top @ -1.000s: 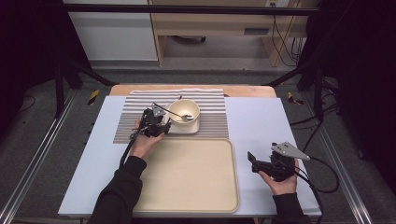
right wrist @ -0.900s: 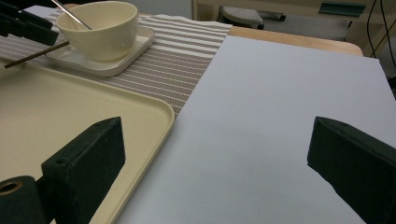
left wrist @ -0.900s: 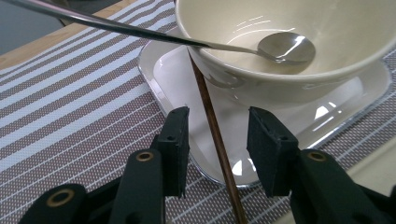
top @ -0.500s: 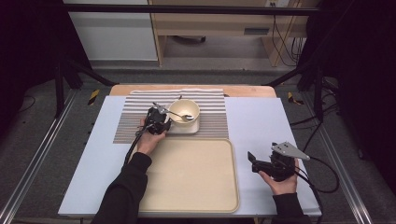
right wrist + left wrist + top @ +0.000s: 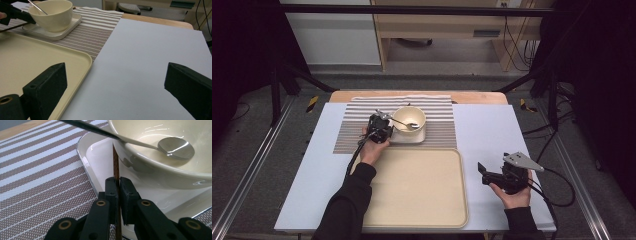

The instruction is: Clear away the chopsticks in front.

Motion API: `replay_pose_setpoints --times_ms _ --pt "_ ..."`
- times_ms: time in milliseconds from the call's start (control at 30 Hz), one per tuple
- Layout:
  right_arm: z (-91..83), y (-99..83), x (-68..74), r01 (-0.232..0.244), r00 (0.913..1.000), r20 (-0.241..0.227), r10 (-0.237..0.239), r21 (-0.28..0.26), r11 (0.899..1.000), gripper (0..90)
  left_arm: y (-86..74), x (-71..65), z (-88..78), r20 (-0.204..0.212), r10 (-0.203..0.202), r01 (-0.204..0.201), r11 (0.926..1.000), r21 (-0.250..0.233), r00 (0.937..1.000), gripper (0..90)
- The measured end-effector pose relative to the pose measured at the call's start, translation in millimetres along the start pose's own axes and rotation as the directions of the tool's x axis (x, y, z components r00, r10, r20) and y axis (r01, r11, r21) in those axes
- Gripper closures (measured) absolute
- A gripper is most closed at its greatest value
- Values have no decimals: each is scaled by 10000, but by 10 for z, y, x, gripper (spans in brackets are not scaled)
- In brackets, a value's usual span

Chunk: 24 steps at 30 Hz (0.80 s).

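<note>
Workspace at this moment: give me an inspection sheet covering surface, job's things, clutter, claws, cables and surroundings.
Surface: pale sheet over the table; striped mat at the back.
Job's things: cream bowl with spoon inside, on a white square plate; beige tray in front, bare.
Clutter: nothing seen.
Claws: left claw shut on a thin brown stick beside the bowl; right claw open, holding nothing.
Cables: one trails from the right claw.
Surroundings: dark frame, wooden furniture behind.

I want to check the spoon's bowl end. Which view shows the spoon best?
The left gripper view: the spoon lies close up inside the cup, handle over the rim. The high view shows it small; the right gripper view catches just its handle.
</note>
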State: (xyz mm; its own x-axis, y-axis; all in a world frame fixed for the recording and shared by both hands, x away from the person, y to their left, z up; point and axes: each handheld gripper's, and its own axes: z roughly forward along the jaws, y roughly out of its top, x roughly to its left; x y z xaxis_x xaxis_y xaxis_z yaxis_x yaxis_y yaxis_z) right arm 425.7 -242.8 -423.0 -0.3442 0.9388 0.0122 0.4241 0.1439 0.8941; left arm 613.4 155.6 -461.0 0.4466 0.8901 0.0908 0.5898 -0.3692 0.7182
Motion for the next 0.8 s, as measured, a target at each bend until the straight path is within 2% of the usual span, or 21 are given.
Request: replay_pose_setpoints --times_ms 200,467,667,800 --pt "-2 0 -4 41 10000 14 -41 -20 10000 48 4 22 -49 46 -240 240 9997 -31 9997 850" --pt "-13 3 -8 0 10000 2 0 -64 10000 48 -2 85 -219 167 -415 420 9987 -305 9990 850" --pt "-10 1 -11 46 10000 50 -45 -53 10000 47 -59 157 -398 300 -476 492 9973 -542 9984 851" --pt "-8 1 -9 31 10000 63 -31 -39 10000 47 -93 209 -538 231 -408 422 9971 -634 9989 851"
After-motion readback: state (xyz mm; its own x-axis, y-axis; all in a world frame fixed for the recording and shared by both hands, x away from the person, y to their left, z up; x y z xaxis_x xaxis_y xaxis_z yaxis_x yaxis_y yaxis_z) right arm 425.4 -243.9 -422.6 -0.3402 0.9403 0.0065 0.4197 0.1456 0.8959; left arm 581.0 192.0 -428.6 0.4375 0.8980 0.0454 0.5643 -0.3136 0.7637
